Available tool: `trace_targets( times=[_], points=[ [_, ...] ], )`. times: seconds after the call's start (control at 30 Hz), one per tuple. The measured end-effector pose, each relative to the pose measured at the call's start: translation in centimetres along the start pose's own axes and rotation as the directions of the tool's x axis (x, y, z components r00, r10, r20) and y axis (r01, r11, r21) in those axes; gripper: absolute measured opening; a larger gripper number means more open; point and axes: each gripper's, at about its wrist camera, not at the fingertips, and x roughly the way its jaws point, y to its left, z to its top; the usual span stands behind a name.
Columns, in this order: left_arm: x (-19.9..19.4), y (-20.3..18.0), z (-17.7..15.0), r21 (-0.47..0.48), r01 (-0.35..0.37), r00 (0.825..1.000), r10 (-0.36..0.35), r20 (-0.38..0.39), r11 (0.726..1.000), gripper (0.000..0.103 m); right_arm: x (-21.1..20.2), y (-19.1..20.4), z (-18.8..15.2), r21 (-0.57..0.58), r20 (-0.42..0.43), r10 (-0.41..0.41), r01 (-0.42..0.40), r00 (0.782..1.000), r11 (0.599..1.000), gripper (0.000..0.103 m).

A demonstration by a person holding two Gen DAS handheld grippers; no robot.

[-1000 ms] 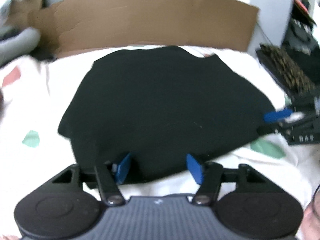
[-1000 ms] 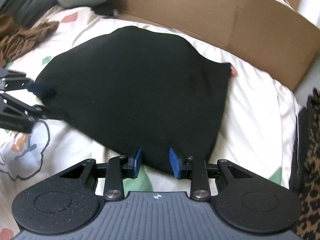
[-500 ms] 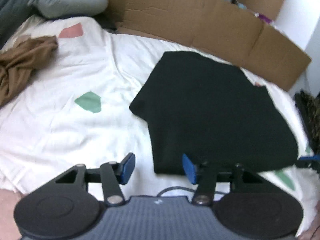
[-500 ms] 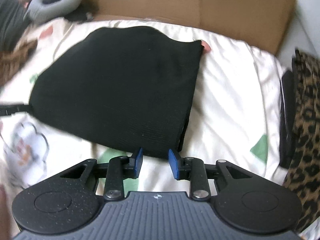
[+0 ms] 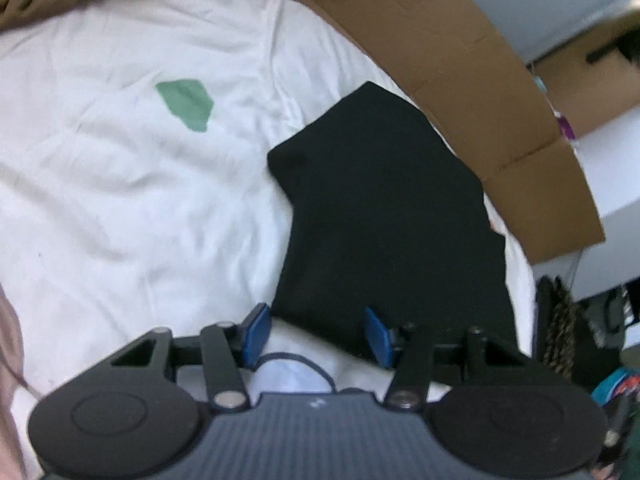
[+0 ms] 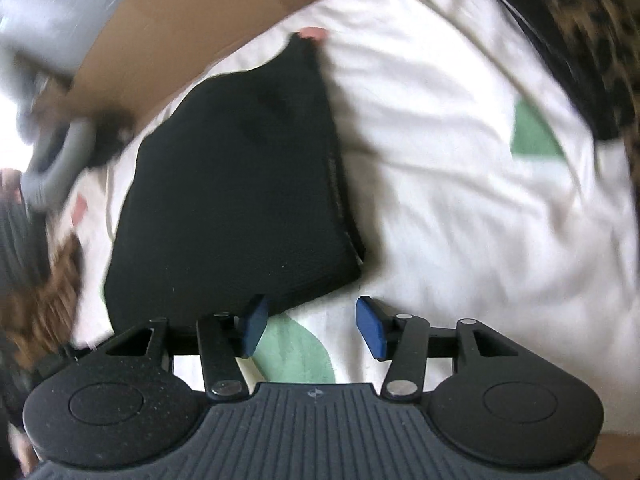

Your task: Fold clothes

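Already the black knit garment (image 6: 232, 184) lay folded flat on the white printed bedsheet (image 5: 120, 184), its long axis pointing away. Both the left gripper (image 5: 316, 334) and the right gripper (image 6: 311, 326) stood open and empty at its near edge, the right one beside the layered corner.

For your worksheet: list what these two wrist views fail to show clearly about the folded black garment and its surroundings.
- Black garment: near edge hidden behind the left gripper, left wrist view.
- Its layers: fabric too dark, both views.
- Grey object: motion-blurred, cut by the frame edge, right wrist view.
- Right gripper: open, holding nothing.
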Motion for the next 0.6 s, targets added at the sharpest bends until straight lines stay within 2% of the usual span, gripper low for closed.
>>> trace_targets(
  times=[0.13,0.23,0.37,0.5,0.53,0.57,0.6],
  points=[
    [-0.1,1.8,0.0,-0.124,0.071,0.997,-0.072,-0.008,0.99,0.055,0.4,-2.2,-0.3,0.183,0.034,0.102,-0.107,0.994,0.977,0.056],
    [0.1,2.9,-0.2,-0.199,0.115,0.993,-0.115,0.011,0.973,0.055,1.0,-3.3,-0.4,0.272,0.067,0.145,-0.158,0.987,0.949,0.056],
    [0.4,4.0,-0.1,-0.274,0.17,0.985,-0.162,0.052,0.947,0.055,1.7,-3.8,-0.1,0.318,0.102,0.17,-0.194,0.98,0.928,0.054],
    [0.5,4.3,0.1,-0.304,0.193,0.981,-0.175,0.085,0.933,0.055,2.1,-4.0,0.5,0.333,0.116,0.174,-0.203,0.978,0.921,0.05],
    [0.5,4.3,0.1,-0.305,0.194,0.981,-0.176,0.087,0.932,0.054,2.1,-4.0,0.6,0.337,0.118,0.175,-0.205,0.978,0.919,0.043],
    [0.5,4.3,0.2,-0.305,0.195,0.98,-0.176,0.088,0.932,0.051,2.1,-4.0,0.7,0.333,0.118,0.173,-0.203,0.978,0.921,0.03],
    [0.4,4.3,0.3,-0.305,0.196,0.98,-0.178,0.087,0.932,0.041,2.1,-4.0,0.9,0.326,0.117,0.169,-0.199,0.979,0.924,0.022]
  ],
)
